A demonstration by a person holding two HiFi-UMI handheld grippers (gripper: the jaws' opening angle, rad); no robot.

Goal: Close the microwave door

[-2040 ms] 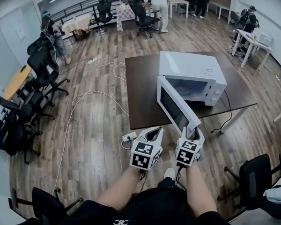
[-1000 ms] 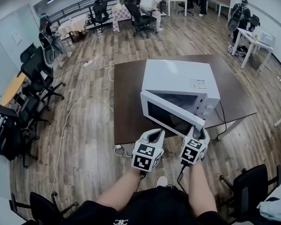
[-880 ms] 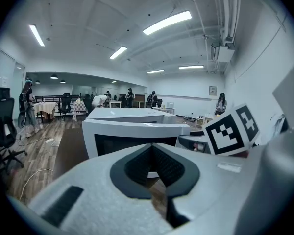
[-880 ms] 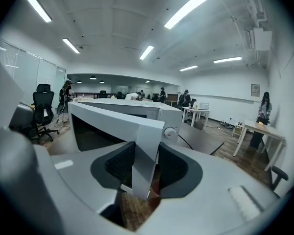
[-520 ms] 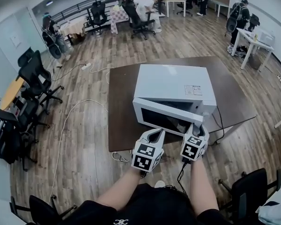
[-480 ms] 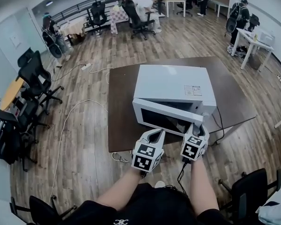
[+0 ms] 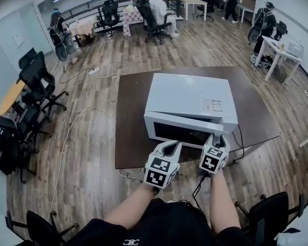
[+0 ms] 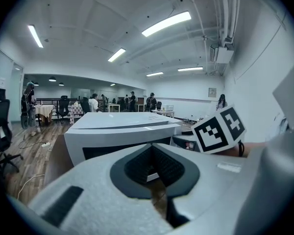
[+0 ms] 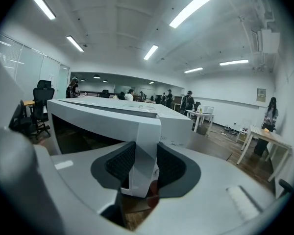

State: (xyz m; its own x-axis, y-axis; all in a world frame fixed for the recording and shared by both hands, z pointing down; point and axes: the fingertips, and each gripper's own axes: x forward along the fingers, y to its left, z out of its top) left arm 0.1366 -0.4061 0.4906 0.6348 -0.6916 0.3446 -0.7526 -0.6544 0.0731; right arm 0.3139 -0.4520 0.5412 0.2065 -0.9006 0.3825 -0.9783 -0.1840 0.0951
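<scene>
Looked steeply down on a dark brown worktop (image 7: 131,117) carrying a white microwave (image 7: 187,99) near its front edge. Found the microwave door (image 7: 178,132) hinged at the left and almost shut, with only a narrow gap at its right side. Saw the right tool (image 7: 216,139) clamped on that free right edge, gripping both faces. Saw the left tool (image 7: 170,146) just in front of the door, jaws together and empty.
</scene>
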